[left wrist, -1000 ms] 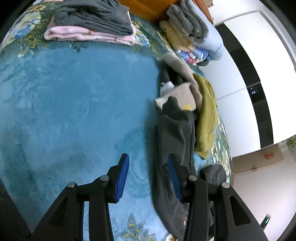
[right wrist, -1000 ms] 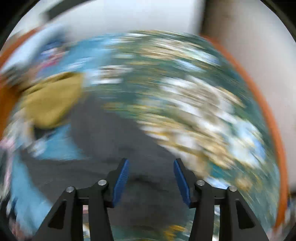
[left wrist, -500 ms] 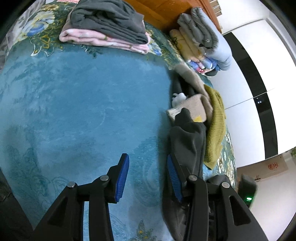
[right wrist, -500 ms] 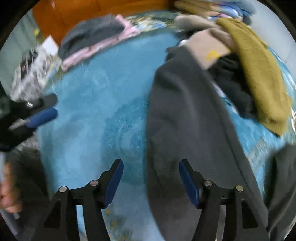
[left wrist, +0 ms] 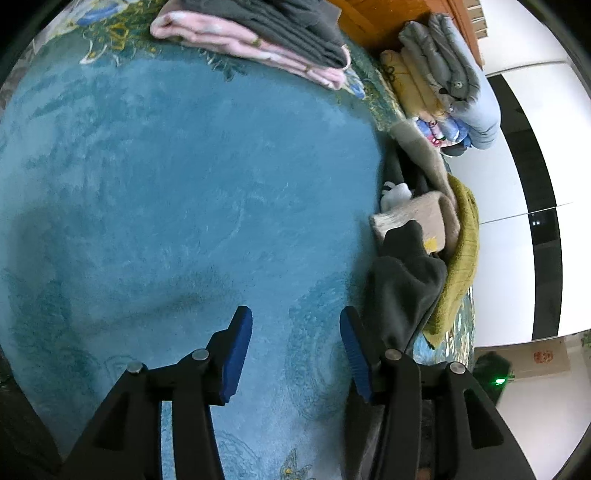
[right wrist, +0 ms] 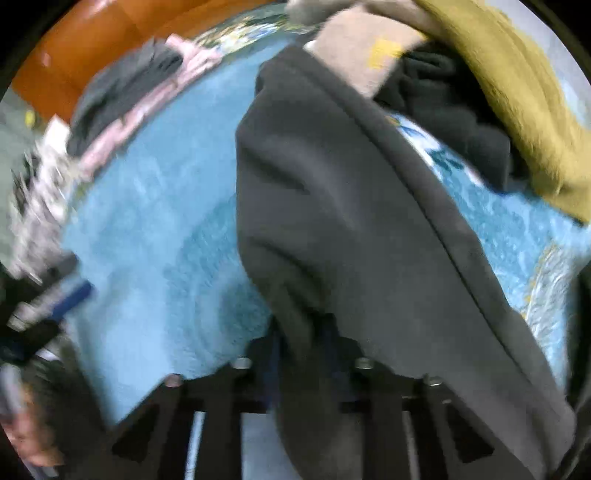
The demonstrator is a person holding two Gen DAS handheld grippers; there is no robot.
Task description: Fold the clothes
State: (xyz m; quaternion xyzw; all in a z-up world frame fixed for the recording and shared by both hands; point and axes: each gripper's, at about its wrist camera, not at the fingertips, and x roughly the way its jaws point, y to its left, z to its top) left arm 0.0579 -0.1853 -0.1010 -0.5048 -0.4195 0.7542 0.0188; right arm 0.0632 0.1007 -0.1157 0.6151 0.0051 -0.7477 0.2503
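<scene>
Already, a folded stack of grey and pink garments sits at the far edge of the blue bedspread, so part of the folding looks done. Beside the bedspread's open middle lies a loose heap: a mustard knit, a beige piece and a dark grey garment trailing out of it, all yet to be folded. The right hand-held gripper has just been closing and now pinches the near edge of the dark grey garment. The left hand-held gripper has just been opening; it hangs half open over the bare bedspread, holding nothing, with that garment just beside it.
</scene>
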